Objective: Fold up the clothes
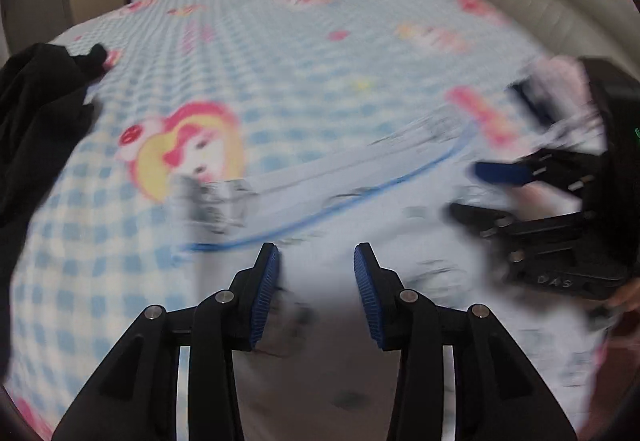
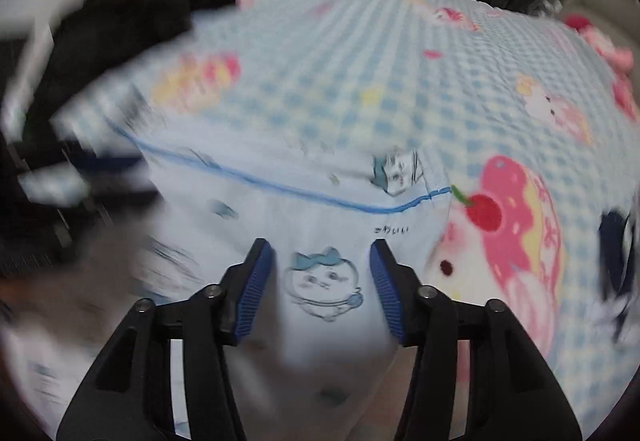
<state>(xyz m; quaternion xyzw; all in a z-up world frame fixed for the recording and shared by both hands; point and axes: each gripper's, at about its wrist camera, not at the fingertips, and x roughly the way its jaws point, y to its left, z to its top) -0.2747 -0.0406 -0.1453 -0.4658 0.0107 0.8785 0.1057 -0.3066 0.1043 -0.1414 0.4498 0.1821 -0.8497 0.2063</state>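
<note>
Now, my left gripper (image 1: 316,261) and right gripper (image 2: 322,257) both apart, nothing pinched, hovering over the pale blue garment (image 2: 320,209) spread at the bed's (image 1: 320,41) near edge, black clothes (image 1: 36,113) at its left edge.

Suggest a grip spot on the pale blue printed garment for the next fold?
Probably the corner of the pale blue garment where the blue piping ends, approached from the bedspread side at the right gripper's right. The edge lies exposed and flat there; mid-panel offers only smooth cloth.
</note>
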